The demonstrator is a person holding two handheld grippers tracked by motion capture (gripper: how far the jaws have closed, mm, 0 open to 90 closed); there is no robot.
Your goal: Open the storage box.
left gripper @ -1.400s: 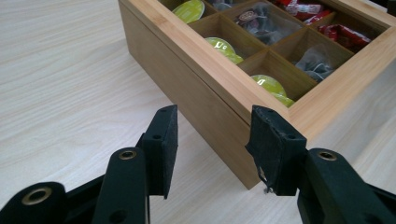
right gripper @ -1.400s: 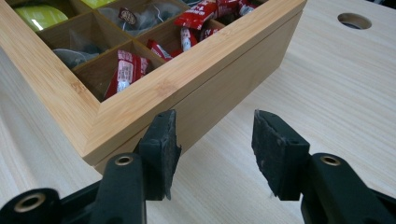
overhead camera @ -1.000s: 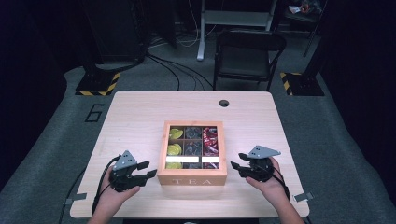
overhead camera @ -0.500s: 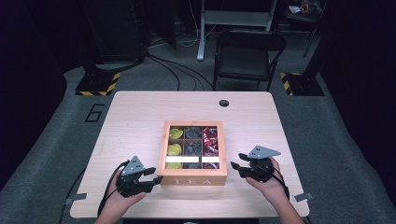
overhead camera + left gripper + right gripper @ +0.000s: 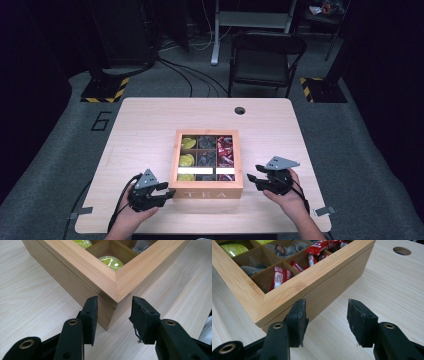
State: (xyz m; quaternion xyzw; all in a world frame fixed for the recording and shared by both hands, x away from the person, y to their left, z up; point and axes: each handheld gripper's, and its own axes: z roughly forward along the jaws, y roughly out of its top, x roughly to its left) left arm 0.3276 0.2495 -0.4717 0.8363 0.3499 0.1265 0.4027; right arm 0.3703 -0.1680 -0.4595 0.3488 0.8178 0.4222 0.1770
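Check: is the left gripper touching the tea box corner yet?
Cannot tell. In the left gripper view its open fingers straddle the tea box corner, but no contact or gap shows plainly.

Worktop (image 5: 150,130): pale wood-grain top standing on a grey floor, with a round cable hole (image 5: 240,110) sitting near its far edge.
Chair (image 5: 265,60): dark folding chair standing just beyond the far side of the worktop, seat facing it.
Floor number (image 5: 101,121): a large "6" showing on the grey floor left of the worktop.
Hazard blocks: one yellow-and-black striped base (image 5: 102,90) lying far left, another (image 5: 320,89) lying far right.
Cables (image 5: 185,75): dark leads running across the floor behind the worktop.
White frame (image 5: 252,20): metal legs and a shelf standing at the back, mostly in shadow.
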